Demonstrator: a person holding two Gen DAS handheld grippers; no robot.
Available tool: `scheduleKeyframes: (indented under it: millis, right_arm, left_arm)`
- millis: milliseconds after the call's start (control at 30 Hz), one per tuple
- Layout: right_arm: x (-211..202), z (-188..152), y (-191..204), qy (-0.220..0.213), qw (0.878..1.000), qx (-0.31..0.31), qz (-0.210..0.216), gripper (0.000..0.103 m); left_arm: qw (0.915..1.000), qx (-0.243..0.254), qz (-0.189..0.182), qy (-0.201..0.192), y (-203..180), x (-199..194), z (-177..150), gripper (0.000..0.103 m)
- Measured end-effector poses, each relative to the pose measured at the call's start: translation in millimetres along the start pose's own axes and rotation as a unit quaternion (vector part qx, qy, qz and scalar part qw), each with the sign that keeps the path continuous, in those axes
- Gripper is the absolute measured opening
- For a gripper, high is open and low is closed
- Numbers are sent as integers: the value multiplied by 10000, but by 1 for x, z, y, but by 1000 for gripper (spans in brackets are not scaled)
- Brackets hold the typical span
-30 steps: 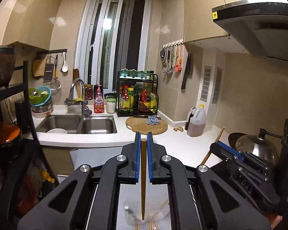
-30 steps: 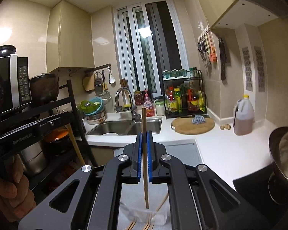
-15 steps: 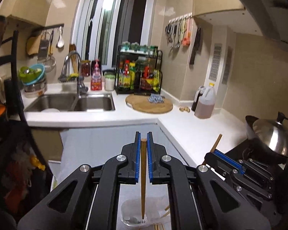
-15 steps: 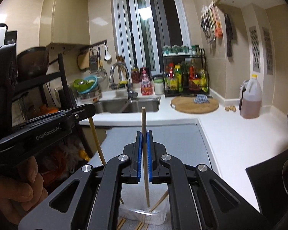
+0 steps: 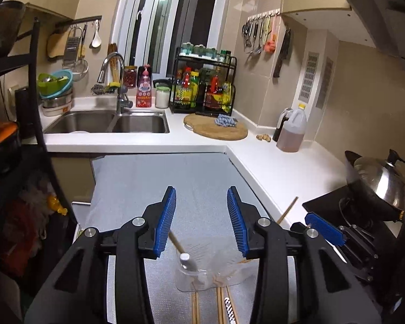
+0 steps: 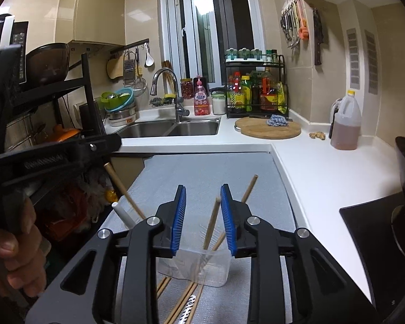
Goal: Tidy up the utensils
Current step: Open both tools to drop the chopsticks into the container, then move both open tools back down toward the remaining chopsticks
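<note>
left tool (image 5: 201,221): black arms | blue ribbed pads (image 5: 165,220) | silver screws (image 5: 138,221)

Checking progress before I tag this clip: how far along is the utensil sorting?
Done: several chopsticks and a white-handled utensil stand in the clear container.

In hand: nothing gripped. The left gripper and right gripper are opening, the chopstick loose between the right gripper's pads.

Left: loose chopsticks and a patterned utensil lie on the grey mat in front of the container.

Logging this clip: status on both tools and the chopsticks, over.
Left tool and right tool opening, pads clear of chopsticks. Chopsticks leaning in clear container. More chopsticks lie loose on mat. Nothing obstructing.
</note>
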State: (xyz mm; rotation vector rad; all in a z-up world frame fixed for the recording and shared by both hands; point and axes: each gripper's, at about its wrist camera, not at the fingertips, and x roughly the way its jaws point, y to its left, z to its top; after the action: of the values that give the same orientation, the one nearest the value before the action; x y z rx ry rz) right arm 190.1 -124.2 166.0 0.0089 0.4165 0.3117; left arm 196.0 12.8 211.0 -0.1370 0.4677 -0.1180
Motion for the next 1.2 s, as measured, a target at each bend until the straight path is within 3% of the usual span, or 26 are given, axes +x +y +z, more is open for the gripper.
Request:
scheduleKeyframes:
  millis: [333,400,500,667,733,867,1000,1200]
  right_arm:
    - [-56,-4,1,-449,9988,-51,-172,32]
    - [-78,-8,0,-701,9974,3,-192,33]
    - [-107,-25,-1,-972,9949,162,-230,35]
    - [-129,-75,4,-1031,9928,452,-413,35]
    - [-131,-102,8,-941,9922,487,-662,36]
    - [-127,-140,18,-587,9950,355,-730,36]
    - [-117,-166,23,-193,9980,244,-546,36]
    - [-104,-193,19,227,9976,371,-531,36]
  left_arm:
    - [9986,90,85,-514,-13,-71,-16,44]
    - [9977,142,175,-636,-13,-88,-29,51]
    - [9968,220,312,-700,-12,-107,-58,52]
    - [9973,324,411,-514,-9,-121,-118,52]
    - [9975,314,424,-479,-7,-123,-138,52]
    - [9971,351,599,-300,-5,-122,-176,52]
    - [9971,141,718,-187,4,-118,-212,51]
    - [9966,-134,721,369,19,-105,-257,51]
